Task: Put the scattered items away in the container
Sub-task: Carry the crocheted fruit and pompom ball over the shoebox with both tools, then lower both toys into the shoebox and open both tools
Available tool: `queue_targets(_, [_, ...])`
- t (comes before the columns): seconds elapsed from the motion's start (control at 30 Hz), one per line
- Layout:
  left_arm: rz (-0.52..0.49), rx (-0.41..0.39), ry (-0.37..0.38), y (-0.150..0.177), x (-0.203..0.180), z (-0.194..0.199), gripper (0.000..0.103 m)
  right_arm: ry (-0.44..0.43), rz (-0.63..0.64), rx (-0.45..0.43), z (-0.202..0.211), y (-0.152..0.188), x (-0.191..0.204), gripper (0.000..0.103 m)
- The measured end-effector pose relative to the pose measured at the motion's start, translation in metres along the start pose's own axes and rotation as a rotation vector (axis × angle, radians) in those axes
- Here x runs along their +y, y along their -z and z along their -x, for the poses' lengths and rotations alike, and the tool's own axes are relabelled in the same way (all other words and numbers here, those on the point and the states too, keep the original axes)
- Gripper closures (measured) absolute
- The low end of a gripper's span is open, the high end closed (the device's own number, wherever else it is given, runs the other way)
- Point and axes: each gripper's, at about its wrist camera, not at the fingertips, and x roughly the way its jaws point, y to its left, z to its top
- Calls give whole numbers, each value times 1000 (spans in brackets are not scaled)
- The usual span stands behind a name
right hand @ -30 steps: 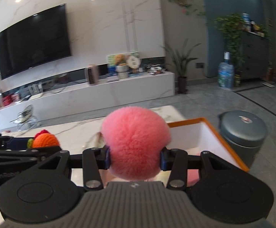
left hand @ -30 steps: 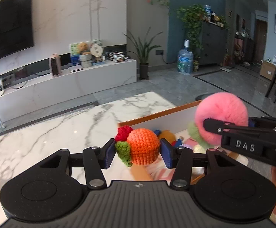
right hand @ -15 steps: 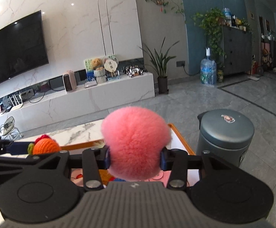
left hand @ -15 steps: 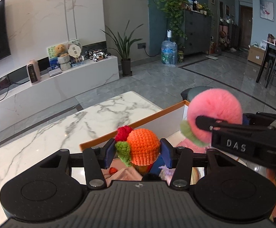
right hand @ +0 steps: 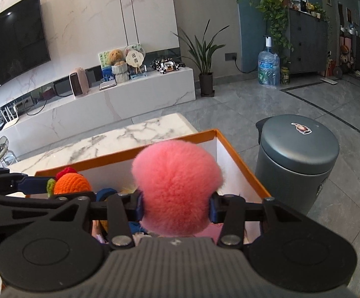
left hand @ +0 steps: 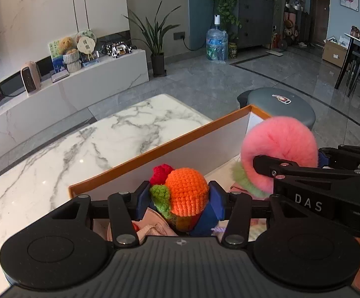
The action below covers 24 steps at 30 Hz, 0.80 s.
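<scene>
Over marble table [left hand: 85,149], box [left hand: 170,146]: both grippers clamping toys, crochet orange [left hand: 187,191], pink pompom [right hand: 177,188]; early release risks bouncing out.

Both grippers advanced and dropped: orange crocheted fruit [left hand: 188,191] and fluffy pink pompom [right hand: 176,188] now sit over the orange-rimmed white box [left hand: 180,140] interior, previously nearer its left end.

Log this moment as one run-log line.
left gripper: shut on crochet orange | right gripper: shut on pink pompom | both over orange-rimmed box | release: not yet
</scene>
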Motion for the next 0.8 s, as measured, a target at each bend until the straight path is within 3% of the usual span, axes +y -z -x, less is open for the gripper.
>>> queue_targets(0.43, [-8,77,-16,11,5,-21,44,16,37,56,-25,5,7,54])
queue_targets(0.8, [-15,100,-18,13,2,-15,44,49,-5,32,-11,7,10,30])
